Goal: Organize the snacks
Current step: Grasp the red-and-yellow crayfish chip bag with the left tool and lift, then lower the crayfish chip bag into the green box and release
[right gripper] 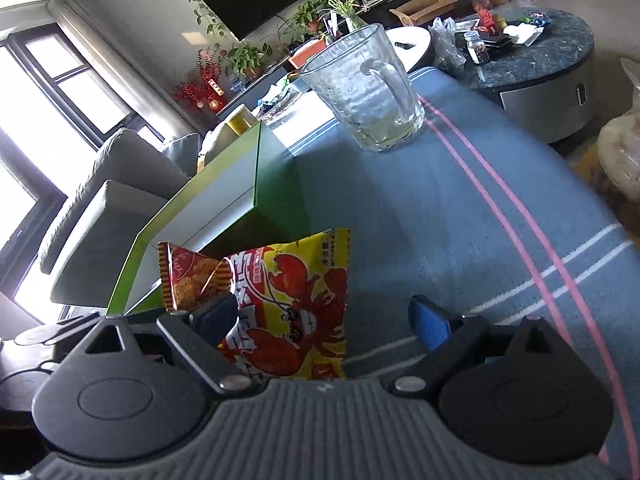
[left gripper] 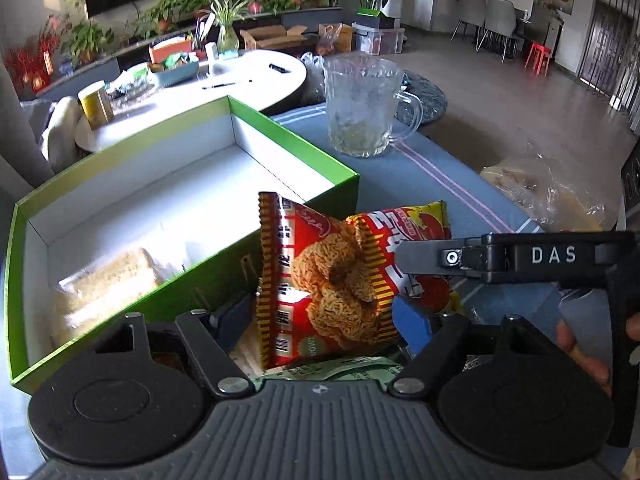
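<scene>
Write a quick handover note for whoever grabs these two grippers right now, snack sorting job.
Left gripper: jaws around the red noodle snack packet, held upright beside the green box; whether they are fully clamped I cannot tell.
Right gripper: open, with the yellow crayfish snack packet between its jaws, not gripped.
Done: one clear-wrapped snack already lies in the box's near corner.
Left: both packets are still outside the box on the blue cloth.
The clear bag of snacks on the right probably follows.
Mind the glass mug behind the box.
</scene>
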The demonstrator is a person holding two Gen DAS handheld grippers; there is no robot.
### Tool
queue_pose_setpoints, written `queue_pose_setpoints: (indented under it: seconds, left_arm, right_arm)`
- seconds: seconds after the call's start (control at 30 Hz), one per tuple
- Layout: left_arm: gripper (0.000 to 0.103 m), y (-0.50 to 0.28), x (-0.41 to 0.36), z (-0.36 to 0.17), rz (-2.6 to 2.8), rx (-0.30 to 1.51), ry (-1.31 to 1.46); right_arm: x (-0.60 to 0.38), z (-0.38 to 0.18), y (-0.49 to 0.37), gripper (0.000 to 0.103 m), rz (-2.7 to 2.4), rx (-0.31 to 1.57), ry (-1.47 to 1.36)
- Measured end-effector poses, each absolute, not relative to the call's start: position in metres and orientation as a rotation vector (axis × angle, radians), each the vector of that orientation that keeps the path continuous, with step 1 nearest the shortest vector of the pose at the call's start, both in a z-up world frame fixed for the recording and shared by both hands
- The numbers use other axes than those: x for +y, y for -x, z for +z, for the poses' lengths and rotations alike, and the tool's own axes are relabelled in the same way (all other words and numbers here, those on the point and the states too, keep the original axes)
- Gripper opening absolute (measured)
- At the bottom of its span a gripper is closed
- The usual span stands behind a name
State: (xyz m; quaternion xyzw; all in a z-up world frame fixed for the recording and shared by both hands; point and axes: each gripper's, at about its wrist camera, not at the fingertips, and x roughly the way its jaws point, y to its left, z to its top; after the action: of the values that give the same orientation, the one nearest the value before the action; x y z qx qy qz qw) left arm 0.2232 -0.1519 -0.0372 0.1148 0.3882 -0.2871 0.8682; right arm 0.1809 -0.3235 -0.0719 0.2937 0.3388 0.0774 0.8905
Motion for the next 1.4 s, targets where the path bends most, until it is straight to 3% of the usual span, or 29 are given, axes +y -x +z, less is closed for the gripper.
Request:
queue_pose_setpoints:
  seconds: [0.13, 0.3, 0.7, 1.0, 1.4]
  left_arm:
    - [0.07, -0.222, -0.155, -0.039, -0.605, 0.808, -0.248]
    - [0.055, -0.211, -0.16, -0.035, -0.624, 0.785, -0.281]
    - [0.054, -0.174, -0.139, 0.021, -0.618, 0.609, -0.238]
    - [0.054, -0.173, -0.112, 0.067, -0.511, 0.48, -0.21]
    - [0.055, -0.222, -0.103, 0.04, -0.47, 0.581, -0.156]
  right_arm:
    - [-0.319, -0.071, -0.185, 0.086, 0.176, 0.706, -0.588]
    - [-0.312, -0.067, -0.185, 0.085, 0.226, 0.71, -0.567]
    - [-0.293, -0.003, -0.146, 0.085, 0.22, 0.547, -0.446]
    - [-0.268, 0.053, -0.174, 0.085, 0.283, 0.443, -0.364]
    - [-0.243, 0.052, -0.215, 0.085, 0.317, 0.484, -0.253]
